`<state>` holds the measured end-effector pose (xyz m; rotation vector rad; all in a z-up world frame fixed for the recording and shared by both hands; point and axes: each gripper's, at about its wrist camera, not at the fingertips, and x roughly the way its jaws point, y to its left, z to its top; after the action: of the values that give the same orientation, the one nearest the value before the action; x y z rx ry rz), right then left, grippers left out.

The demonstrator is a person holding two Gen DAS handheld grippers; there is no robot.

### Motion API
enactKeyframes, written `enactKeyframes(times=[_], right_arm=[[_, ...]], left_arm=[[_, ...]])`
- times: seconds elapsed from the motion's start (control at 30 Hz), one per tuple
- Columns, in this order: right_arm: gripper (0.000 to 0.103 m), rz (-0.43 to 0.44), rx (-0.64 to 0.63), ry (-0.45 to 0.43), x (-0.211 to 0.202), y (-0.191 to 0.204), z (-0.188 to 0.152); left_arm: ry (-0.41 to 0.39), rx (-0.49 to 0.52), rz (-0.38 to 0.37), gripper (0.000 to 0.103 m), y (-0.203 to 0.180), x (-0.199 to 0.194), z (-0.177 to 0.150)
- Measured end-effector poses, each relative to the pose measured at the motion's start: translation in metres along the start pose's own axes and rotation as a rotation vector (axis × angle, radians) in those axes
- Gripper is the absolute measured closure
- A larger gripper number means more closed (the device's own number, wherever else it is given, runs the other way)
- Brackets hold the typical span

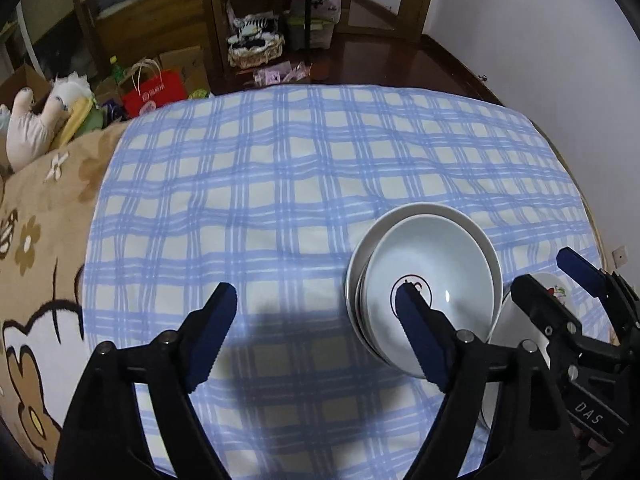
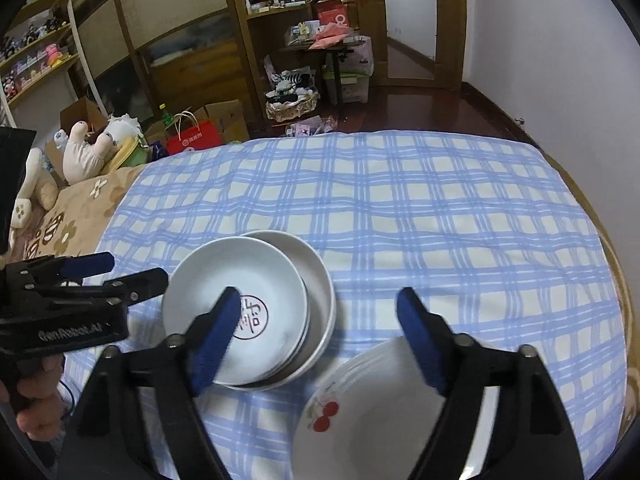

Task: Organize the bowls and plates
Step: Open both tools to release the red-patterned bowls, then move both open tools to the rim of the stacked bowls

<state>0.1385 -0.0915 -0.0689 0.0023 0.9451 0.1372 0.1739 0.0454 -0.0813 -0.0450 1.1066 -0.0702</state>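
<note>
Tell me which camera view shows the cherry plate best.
The right wrist view: the cherry plate fills the lower middle, cherries clear, lying apart from the stacked bowls. The left wrist view shows only a sliver, mostly hidden behind the right claw.

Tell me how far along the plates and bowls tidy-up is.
Done: the white bowls sit nested, slightly off-centre, on the checked cloth. In hand: nothing; the left gripper and right gripper are open and empty. Left: the cherry plate lies apart beside the stack.
</note>
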Motion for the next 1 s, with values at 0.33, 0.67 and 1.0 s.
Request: enactKeyframes(times=[0.33,0.67,1.0], right_arm=[[0.000,-0.057,-0.009,-0.073,-0.010,-0.011,-0.002],[0.000,-0.139,0.034,-0.027,0.009,-0.017,-0.009],[0.000,-0.147,0.077,0.023,0.020,-0.023,-0.016]], left_arm=[[0.053,-0.005,-0.009,0.014,0.016,0.006,0.007],[0.119,-0.034,-0.040,0.014,0.031,0.025,0.019],[0.178,-0.035,-0.066,0.014,0.032,0.048,0.024]])
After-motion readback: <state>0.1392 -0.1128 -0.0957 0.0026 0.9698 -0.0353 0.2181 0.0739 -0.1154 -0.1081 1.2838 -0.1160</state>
